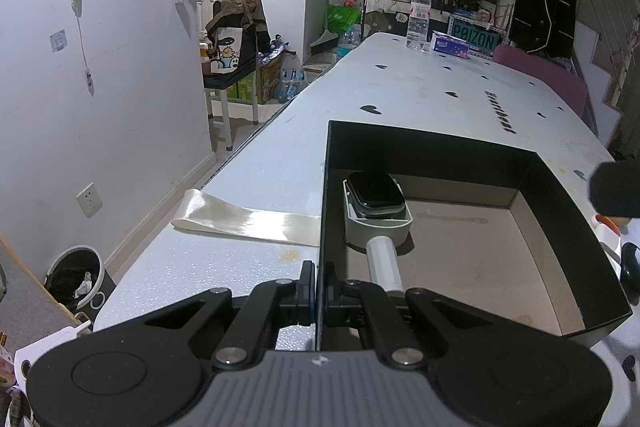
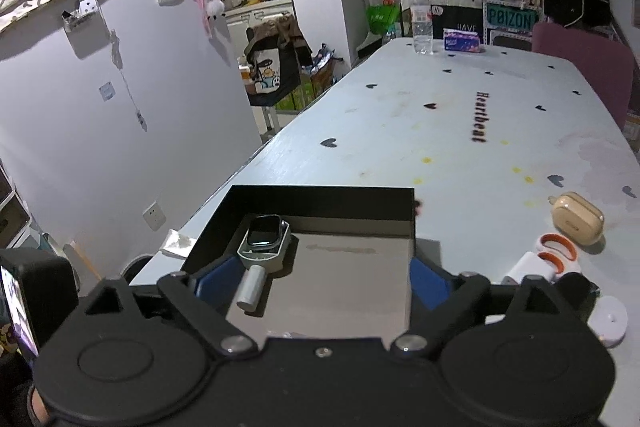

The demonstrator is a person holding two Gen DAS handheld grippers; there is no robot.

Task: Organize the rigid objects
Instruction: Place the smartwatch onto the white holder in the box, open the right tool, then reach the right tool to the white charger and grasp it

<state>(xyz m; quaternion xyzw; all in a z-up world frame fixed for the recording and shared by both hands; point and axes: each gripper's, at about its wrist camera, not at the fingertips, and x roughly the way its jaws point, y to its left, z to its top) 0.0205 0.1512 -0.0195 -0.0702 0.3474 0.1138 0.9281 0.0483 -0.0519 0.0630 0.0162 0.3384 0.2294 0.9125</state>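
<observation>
An open black box (image 1: 440,147) stands on the white table. In its far left corner a dark smartwatch (image 1: 374,189) rests on a grey stand (image 1: 380,225) with a white cylinder handle (image 1: 384,265). My left gripper (image 1: 320,291) is shut on the box's left wall, one finger outside and one inside. In the right wrist view my right gripper (image 2: 322,283) stands open over the box (image 2: 320,203), its blue pads (image 2: 216,279) wide apart with nothing between them. The watch (image 2: 264,229) lies ahead and to its left.
Right of the box lie a beige earbud case (image 2: 577,219), a white piece with orange rings (image 2: 550,259) and a white disc (image 2: 608,321). A tape strip (image 1: 248,221) lies left of the box. A water bottle (image 2: 422,21) and tissue box (image 2: 462,41) stand at the far end.
</observation>
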